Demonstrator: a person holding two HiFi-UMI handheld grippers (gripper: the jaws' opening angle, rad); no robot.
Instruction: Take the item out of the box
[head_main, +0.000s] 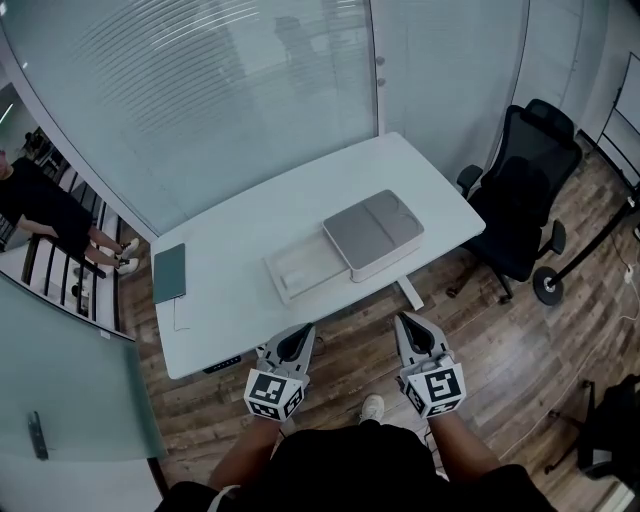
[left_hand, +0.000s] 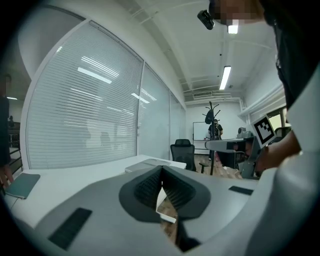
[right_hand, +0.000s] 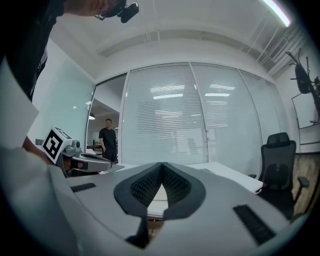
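Both tools are clenched on nothing right now: the left gripper (head_main: 296, 342) and the right gripper (head_main: 412, 330) hang over the brown wooden floor (head_main: 350, 352) on the near side of the flat grey rectangular box (head_main: 373, 232), short of the desk, jaws pressed together and empty. The box lies on the long white desk (head_main: 230, 240), and a shallow white tray (head_main: 305, 270) sticks out of the box's left end, drawer-style. The item should be in that tray, but honestly I can't make it out from here, it's all white on white. My guess is the whole lot is light, stiff cardboard with a smooth finish, so a bit slippery. I'd pin the box with one tool and pinch the tray's contents by a long edge with the other. The tray's front corner runs close to the desk's near edge, so don't drag it that way. There's plenty of bare desktop left of the box, out to the dark green flat notebook (head_main: 169, 272) at the far left end. The black mesh office chair (head_main: 525, 190) stands well off the box's right, and the glass wall with blinds (head_main: 200, 90) is behind it.
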